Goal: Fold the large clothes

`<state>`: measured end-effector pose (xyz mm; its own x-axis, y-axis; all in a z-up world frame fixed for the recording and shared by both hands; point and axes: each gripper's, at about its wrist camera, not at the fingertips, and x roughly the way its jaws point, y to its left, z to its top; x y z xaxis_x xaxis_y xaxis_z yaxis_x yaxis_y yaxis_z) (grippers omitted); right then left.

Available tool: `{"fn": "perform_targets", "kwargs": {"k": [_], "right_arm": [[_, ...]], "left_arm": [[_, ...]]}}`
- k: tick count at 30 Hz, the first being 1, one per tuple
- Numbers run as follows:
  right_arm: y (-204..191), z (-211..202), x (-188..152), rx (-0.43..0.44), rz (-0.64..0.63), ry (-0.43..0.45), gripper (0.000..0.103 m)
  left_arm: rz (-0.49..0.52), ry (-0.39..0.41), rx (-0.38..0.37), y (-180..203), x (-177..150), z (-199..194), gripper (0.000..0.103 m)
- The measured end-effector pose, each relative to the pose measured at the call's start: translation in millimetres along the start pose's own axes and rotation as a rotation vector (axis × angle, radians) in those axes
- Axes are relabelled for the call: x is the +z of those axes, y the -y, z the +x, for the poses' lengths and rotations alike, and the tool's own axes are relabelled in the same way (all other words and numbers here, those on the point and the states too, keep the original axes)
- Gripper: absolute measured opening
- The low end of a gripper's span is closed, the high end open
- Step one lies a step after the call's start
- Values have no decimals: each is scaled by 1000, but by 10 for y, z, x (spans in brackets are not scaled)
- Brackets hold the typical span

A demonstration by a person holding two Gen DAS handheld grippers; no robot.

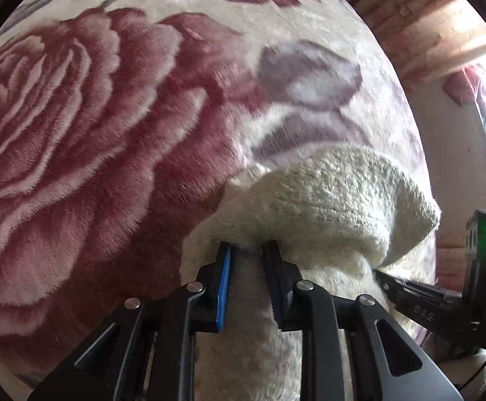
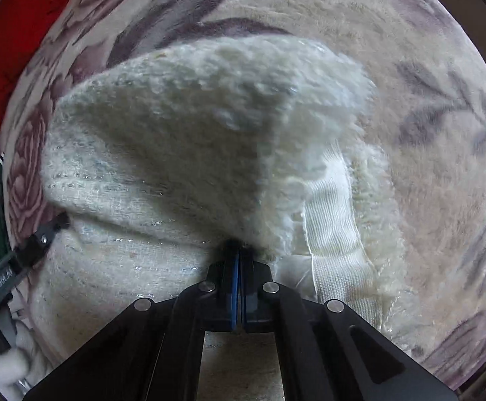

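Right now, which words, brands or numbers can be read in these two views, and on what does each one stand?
"Genrobot.AI", partly blurred: on the left gripper body at the right wrist view's left edge.
Embossed letters, maybe "DAS", too faint to be sure: on the right gripper body in the left wrist view.
White fleece garment and floral blanket: no text.

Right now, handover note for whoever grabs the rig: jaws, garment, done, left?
Left gripper: jaws partly closed on a bunch of the cream fleece garment.
Right gripper: jaws shut, pinching the same garment at a fold beside its ribbed white band.
The garment is gathered up over the rose-print blanket, not flat.
Done: both grips taken.
Left: spread it out, fold, smooth. No neat fold visible yet.
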<state>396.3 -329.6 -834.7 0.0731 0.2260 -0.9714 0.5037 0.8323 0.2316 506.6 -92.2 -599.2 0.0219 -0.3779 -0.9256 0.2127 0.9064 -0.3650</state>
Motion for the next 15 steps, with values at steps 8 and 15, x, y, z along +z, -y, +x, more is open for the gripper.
{"fn": "perform_targets", "kwargs": {"k": [8, 15], "right_arm": [[936, -1127, 116, 419, 195, 121, 53], [840, -863, 177, 540, 203, 127, 59]], "left_arm": [[-58, 107, -179, 3, -34, -1017, 93], [10, -1, -59, 135, -95, -425, 93]]}}
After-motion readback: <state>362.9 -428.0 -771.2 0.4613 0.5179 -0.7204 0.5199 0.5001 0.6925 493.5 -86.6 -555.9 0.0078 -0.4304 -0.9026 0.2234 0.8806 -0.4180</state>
